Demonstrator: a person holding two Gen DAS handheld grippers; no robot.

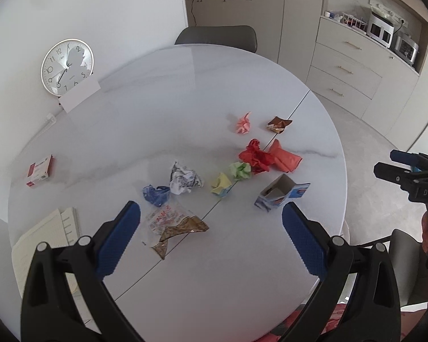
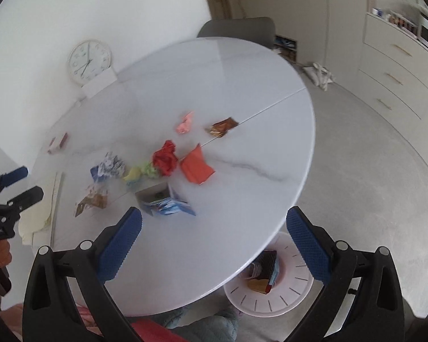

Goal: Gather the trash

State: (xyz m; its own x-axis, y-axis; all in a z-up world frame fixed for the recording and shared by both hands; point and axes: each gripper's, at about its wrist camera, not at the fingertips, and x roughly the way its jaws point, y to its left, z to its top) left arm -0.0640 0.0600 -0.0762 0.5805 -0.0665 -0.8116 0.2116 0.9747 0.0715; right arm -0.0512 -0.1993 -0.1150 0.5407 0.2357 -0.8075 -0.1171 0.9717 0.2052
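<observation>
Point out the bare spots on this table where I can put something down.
The far half of the table, between the chair and the pink wad, is bare. So is the near edge in front of the left hand-held gripper. The middle is crowded, from the blue wad to the carton.

I see a glossy, marble-veined desk (image 1: 185, 85) that mirrors the room. My left gripper (image 1: 211, 219) has matt black plastic arms, and its fingers (image 1: 119, 236) carry blue pads with a rough, knurled texture. The red ball (image 1: 254, 155) looks like crumpled tissue paper; the brown wrapper (image 1: 179, 232) is shiny crinkled foil. The open carton (image 1: 279, 195) is printed cardboard, grey and matt inside. The bin (image 2: 271, 293) looks like smooth pale plastic.
</observation>
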